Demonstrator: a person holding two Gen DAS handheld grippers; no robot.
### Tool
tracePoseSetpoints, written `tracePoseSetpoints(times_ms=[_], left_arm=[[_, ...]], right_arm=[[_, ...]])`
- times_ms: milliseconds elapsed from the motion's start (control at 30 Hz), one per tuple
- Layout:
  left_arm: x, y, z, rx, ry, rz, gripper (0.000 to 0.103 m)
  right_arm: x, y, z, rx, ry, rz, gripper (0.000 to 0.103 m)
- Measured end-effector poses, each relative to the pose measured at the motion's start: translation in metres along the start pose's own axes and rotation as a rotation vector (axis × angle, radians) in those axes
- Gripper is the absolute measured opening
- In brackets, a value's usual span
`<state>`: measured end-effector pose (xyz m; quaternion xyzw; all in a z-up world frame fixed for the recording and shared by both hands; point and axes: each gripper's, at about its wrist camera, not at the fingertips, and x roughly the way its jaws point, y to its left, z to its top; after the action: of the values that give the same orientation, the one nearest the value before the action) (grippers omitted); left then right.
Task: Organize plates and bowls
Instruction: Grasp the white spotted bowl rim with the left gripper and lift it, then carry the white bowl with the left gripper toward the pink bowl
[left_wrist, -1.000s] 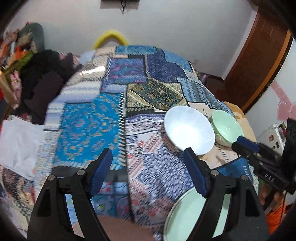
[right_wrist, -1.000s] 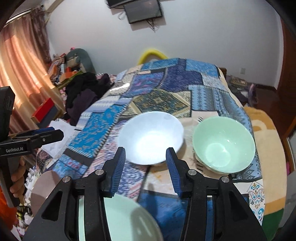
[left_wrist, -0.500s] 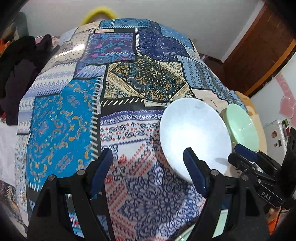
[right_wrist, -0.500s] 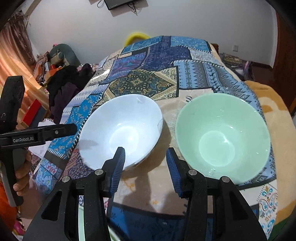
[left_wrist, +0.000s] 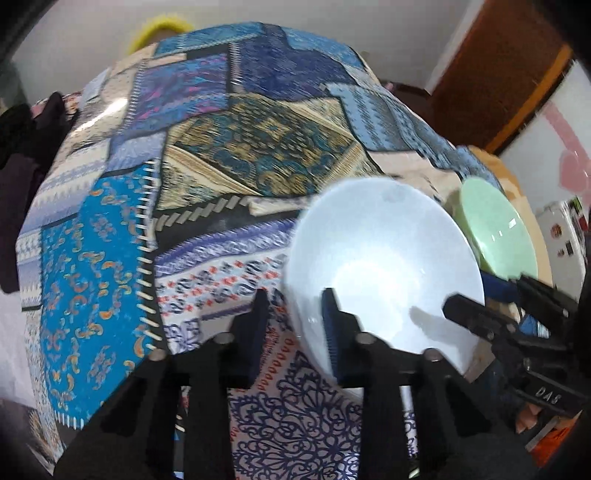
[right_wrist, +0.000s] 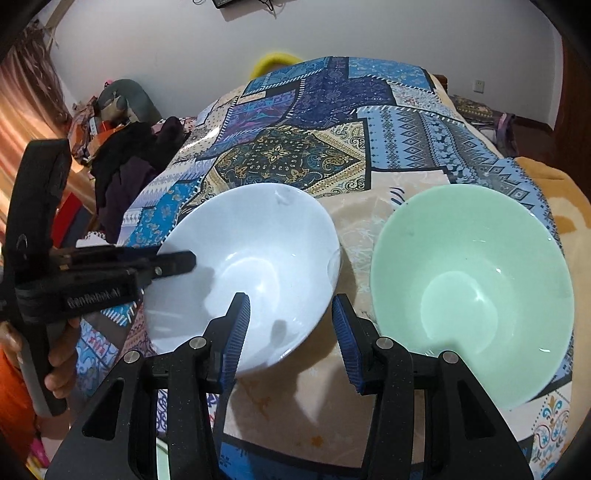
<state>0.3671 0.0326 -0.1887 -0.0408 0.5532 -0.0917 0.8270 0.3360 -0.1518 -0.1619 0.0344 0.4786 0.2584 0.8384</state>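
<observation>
Your left tool (left_wrist: 293, 325) has just closed its jaws on the near-left rim of the white bowl (left_wrist: 384, 266): in the left wrist view, lower centre, one pad sits outside the wall and the other inside, so it now pinches that rim. The right wrist view shows the same tool (right_wrist: 184, 260) coming in from the left edge onto that rim.

Your right tool (right_wrist: 291, 325), at the bottom centre of its own view, stands at a middling gap with nothing between the pads; one finger overlaps the white bowl's (right_wrist: 251, 273) near-right rim and the other hangs over the bare cloth between the two bowls.

The white bowl sits in the centre of the right wrist view on the patchwork cloth (right_wrist: 325, 140) covering the counter, apart from the green bowl (right_wrist: 472, 291) at the right.

Judging from this, you are at the start: one bowl is gripped but I cannot tell whether it is lifted, nothing is nested, and both bowls remain separate. A pale green plate edge (right_wrist: 160, 461) peeks at the bottom, still to be handled.
</observation>
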Motion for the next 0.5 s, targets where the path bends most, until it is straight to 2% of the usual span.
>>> tracePoseSetpoints(times_ms=[33, 133, 500], left_arm=[[0.002, -0.002, -0.001, 0.006, 0.015, -0.012, 0.013], [-0.002, -0.008, -0.005, 0.013, 0.009, 0.015, 0.014], [-0.034, -0.011, -0.041, 0.005, 0.017, -0.007, 0.015]], right_arm=[[0.000, 0.000, 0.001, 0.004, 0.001, -0.002, 0.041], [-0.001, 0.002, 0.001, 0.010, 0.004, -0.009, 0.041], [-0.022, 0.021, -0.018, -0.064, 0.024, 0.034, 0.039]])
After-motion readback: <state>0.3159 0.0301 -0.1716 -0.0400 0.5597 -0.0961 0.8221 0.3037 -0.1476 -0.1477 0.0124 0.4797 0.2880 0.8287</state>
